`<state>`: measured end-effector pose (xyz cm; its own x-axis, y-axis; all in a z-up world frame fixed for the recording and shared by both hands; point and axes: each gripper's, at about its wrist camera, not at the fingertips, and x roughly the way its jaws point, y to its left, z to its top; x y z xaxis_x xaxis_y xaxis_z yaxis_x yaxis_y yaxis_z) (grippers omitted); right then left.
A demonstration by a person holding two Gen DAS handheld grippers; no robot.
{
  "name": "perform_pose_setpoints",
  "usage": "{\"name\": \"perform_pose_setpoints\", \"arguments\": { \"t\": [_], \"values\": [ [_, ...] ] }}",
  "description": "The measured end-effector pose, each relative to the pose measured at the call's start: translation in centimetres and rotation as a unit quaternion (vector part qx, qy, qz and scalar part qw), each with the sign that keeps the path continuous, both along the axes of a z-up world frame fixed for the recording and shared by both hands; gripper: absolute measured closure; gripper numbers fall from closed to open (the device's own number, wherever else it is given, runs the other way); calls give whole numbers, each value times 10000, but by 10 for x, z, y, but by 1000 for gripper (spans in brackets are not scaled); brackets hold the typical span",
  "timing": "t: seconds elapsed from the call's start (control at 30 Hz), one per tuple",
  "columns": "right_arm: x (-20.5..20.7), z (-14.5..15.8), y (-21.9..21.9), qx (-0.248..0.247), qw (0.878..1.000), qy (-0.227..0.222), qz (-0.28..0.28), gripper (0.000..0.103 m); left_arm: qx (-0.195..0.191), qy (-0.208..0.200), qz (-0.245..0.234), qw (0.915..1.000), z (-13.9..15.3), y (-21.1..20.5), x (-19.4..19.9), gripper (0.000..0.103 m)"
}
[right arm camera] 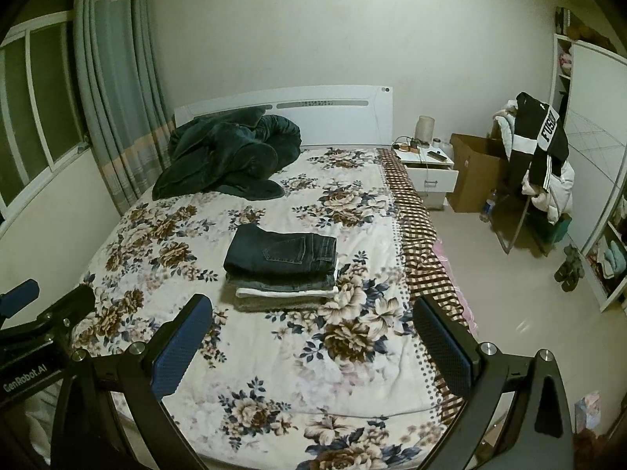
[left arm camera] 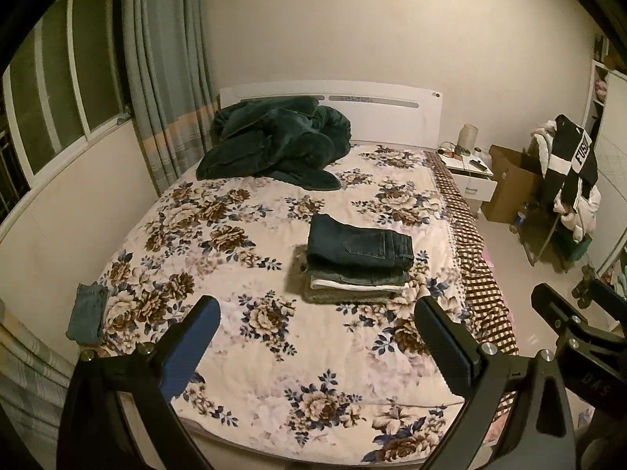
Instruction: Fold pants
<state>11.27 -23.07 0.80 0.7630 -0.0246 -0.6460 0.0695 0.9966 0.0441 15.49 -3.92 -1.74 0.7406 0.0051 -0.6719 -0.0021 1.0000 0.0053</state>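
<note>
At the bed's near-left edge lies a small folded piece of light-blue denim point(left arm camera: 87, 313). The left gripper point(left arm camera: 317, 346) hangs with jaws apart, empty. Mid-bed, on the floral quilt point(left arm camera: 274, 352), sits the stack of folded pants point(left arm camera: 356, 262), dark jeans on top. Denim looks heavy, limp, not slippery; pinching waistband or hem seems best. The right gripper point(right arm camera: 313, 346) is likewise spread, holding nothing.

Folded pants stack point(left arm camera: 358, 258) mid-bed point(left arm camera: 243, 352); blanket point(left arm camera: 274, 141) behind by headboard; nightstand point(left arm camera: 470, 174) right.
</note>
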Motion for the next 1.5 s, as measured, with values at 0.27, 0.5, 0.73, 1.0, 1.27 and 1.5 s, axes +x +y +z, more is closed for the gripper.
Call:
{"name": "perform_pose_setpoints", "arguments": {
  "t": [0.27,0.5,0.73,1.0,1.27,1.5],
  "values": [
    [-3,-8,-3,12,10000,51,24,0,-7,0,14,10000,0,0,-1,2],
    [-4,-18,-4,-28,9998,136,128,0,13,30,26,10000,-3,1,-4,2],
    [-3,-20,-4,-44,9997,156,181,0,91,34,63,9999,-8,4,-12,2],
    [0,-22,-1,-85,9994,195,257,0,122,48,82,9999,-10,4,-10,2],
    [1,-25,0,-89,9993,216,290,0,120,63,104,9999,-12,4,-12,2],
    [1,-25,1,-89,9993,218,296,0,122,80,115,9998,-15,5,-15,2]
  ]
}}
